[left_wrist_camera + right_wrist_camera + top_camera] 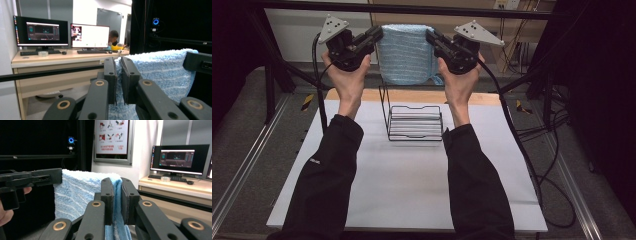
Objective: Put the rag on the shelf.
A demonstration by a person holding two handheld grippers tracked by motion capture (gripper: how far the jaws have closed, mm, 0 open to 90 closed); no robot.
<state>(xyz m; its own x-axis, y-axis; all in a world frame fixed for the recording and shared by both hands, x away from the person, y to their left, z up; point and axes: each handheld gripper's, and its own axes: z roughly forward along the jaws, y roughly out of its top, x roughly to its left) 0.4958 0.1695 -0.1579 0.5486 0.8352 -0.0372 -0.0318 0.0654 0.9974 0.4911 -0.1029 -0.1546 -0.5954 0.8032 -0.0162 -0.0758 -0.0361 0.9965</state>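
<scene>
Both grippers, left [374, 36] and right [433, 37], pinch the blue towel's [404, 54] upper corners, holding it spread above the wire rack [414, 122]. Next, presumably: lower it evenly over the rack.

black wire rack [414, 122] on white table [402, 185], two lit monitors [41, 31] on wooden desk [37, 58], wall poster [112, 136]

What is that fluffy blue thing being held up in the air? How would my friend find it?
Start at the white table and find the black wire rack near its far edge. Just above the rack hangs the light blue towel, stretched between the left gripper and the right gripper, each pinching a top corner. It is the only soft, fuzzy, blue thing there.
</scene>
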